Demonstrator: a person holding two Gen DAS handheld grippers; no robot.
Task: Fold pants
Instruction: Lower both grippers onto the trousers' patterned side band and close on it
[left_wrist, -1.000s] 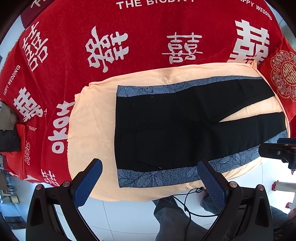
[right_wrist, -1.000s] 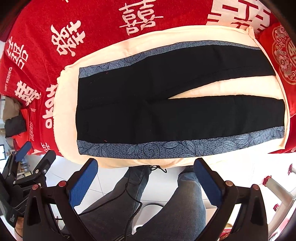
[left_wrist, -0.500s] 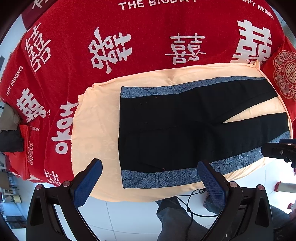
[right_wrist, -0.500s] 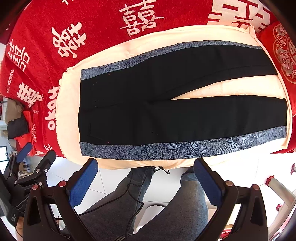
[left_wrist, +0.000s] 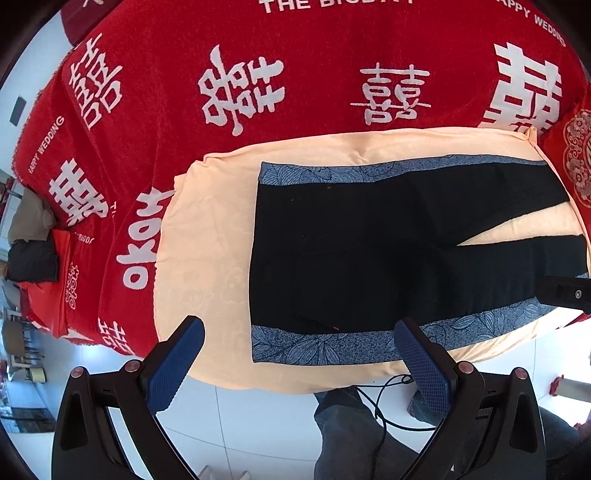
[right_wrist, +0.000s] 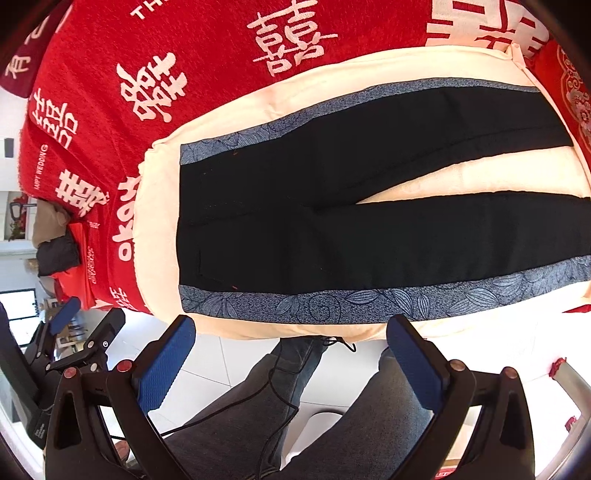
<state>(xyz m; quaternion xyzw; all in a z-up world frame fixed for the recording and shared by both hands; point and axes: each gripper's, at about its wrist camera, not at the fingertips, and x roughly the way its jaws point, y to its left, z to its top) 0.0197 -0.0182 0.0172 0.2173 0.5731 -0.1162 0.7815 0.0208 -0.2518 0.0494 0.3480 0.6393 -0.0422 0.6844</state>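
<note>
Left wrist view: both claws hover wide open and empty, fold not begun.
Black pants with blue floral side bands lie flat on the peach-covered desk; left claw and right claw must next reach the near edge, I judge.

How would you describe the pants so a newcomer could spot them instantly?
Find the big red blanket with white characters; on it lies a pale peach cloth. The pants lie flat on that cloth, legs spread in a narrow V. They are the only black garment there, with a blue leaf-patterned stripe along each outer edge.
</note>
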